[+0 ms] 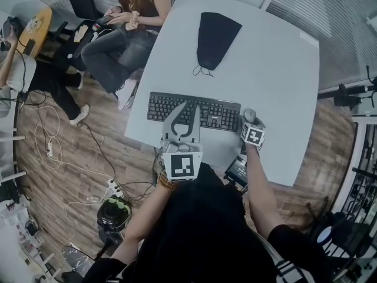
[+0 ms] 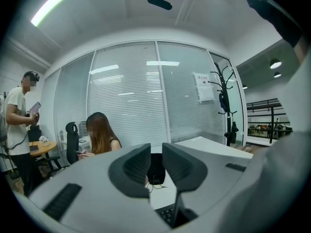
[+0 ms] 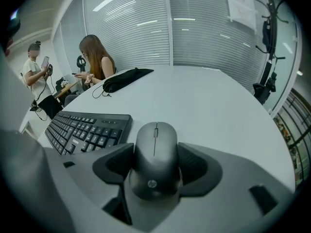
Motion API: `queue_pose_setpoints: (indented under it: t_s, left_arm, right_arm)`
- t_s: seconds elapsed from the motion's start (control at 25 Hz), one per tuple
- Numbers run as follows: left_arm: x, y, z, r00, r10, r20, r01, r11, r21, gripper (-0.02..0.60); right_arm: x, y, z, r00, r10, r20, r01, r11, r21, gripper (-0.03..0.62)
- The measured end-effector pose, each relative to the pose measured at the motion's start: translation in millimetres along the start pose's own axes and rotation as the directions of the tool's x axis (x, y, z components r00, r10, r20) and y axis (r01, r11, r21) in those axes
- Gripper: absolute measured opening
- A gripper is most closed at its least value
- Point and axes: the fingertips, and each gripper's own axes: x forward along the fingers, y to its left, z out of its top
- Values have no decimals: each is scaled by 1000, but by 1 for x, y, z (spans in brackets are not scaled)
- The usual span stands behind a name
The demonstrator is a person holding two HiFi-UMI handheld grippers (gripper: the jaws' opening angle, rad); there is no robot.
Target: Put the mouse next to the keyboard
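Observation:
A grey mouse (image 3: pixel 155 140) sits between the jaws of my right gripper (image 3: pixel 155 153), whose pads press on both its sides. It is low over the white table (image 3: pixel 209 106), just right of the black keyboard (image 3: pixel 90 130). From the head view the mouse (image 1: pixel 250 115) and right gripper (image 1: pixel 250 119) are off the right end of the keyboard (image 1: pixel 203 114). My left gripper (image 1: pixel 188 108) hovers above the keyboard's middle. Its jaws (image 2: pixel 156 154) stand a narrow gap apart with nothing between them.
A black drawstring pouch (image 1: pixel 215 37) lies at the far side of the table (image 1: pixel 277 69). A seated person (image 1: pixel 126 28) is at the table's far left corner, another person stands further left. Cables and a power strip (image 1: pixel 50 149) lie on the wooden floor.

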Motion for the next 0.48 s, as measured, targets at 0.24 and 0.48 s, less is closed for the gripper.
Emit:
queue_pose_setpoints:
  t_s: [0.24,0.48]
  left_arm:
    - [0,1,-2,1000,4,-6,-4,1000,-3,78]
    - [-1,2,-4,1000,8,-8,-8,1000,-11,78]
  right_arm:
    - [3,-1,-2,1000,0,-8,0,1000,3,287]
    - [3,-2,-2,1000,0,-12,1,1000,9,292]
